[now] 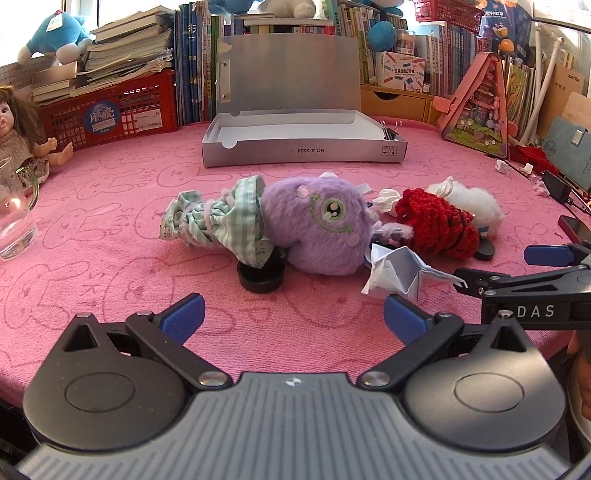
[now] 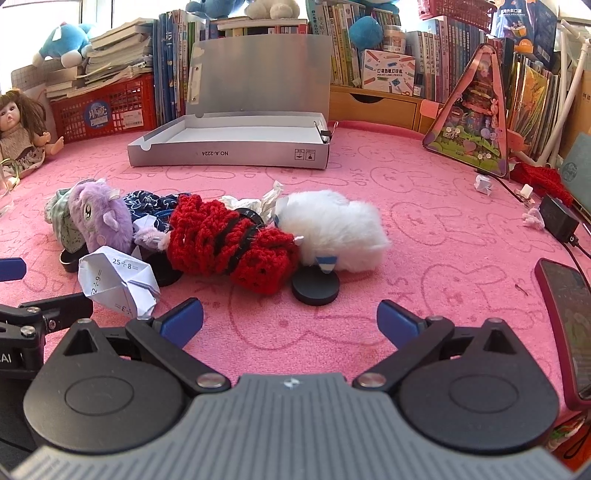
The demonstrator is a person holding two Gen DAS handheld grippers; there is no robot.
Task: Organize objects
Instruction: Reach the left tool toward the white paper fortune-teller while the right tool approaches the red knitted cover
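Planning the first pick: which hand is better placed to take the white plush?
Right, probably. The white plush lies just ahead of the open right tongs. From the left tongs, also open, it sits far right behind the red knit.

Bare pink cloth (image 2: 424, 229) lies right of the toy pile (image 2: 236, 240), before the open box (image 2: 229, 155).

Setting: likely a child's room or home study. Worktop (image 1: 110, 229) draped in pink bunny-print cloth; rows of books (image 1: 192, 62) behind; doll (image 1: 18, 136), blue plush toy (image 1: 55, 33), red crate (image 1: 110, 110) stacked with workbooks.
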